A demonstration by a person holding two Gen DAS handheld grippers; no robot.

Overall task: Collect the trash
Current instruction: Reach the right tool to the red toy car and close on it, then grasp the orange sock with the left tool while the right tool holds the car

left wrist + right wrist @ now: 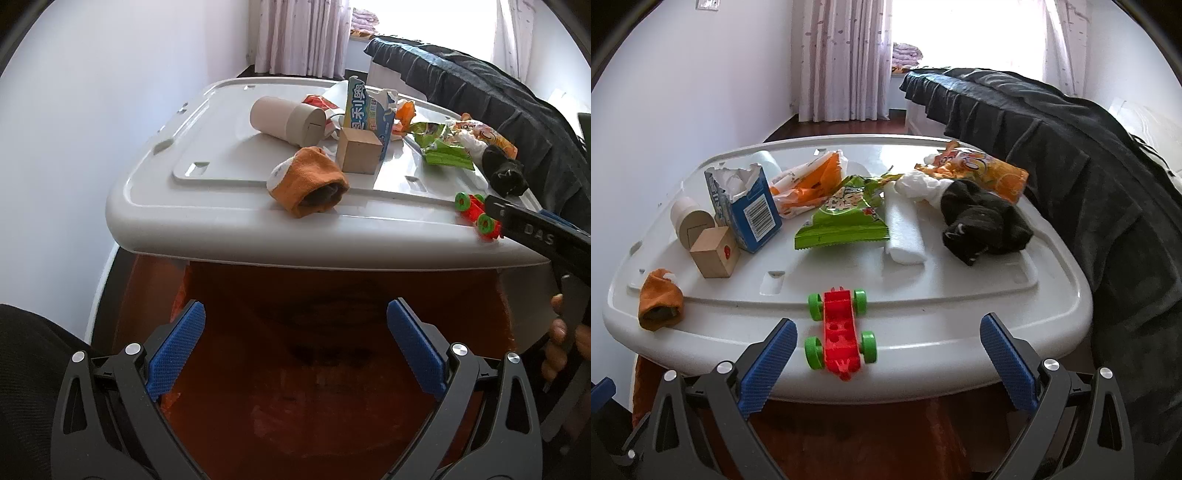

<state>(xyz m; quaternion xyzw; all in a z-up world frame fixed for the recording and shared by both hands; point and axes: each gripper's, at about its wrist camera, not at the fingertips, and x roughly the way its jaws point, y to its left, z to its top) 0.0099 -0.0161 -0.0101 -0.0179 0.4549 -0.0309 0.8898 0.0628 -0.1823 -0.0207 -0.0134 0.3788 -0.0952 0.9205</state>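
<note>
A white bin lid [923, 343] serves as the table. On it lie a green snack wrapper [846, 216], an orange wrapper [809, 181], an orange-yellow wrapper [979, 168], a torn blue carton [746, 206] and a white foam piece [905, 229]. In the left wrist view the green wrapper [441, 146] and blue carton [362, 110] show too. My right gripper [888, 350] is open and empty, at the lid's near edge around a red toy car [840, 336]. My left gripper [295, 332] is open and empty, below the lid's edge [258, 236], in front of an orange bin [295, 369].
Also on the lid are a wooden block [714, 256], a cardboard roll [690, 221], an orange sock [659, 299] and a black sock [986, 221]. A dark blanket [1089, 184] covers furniture on the right. A white wall stands to the left.
</note>
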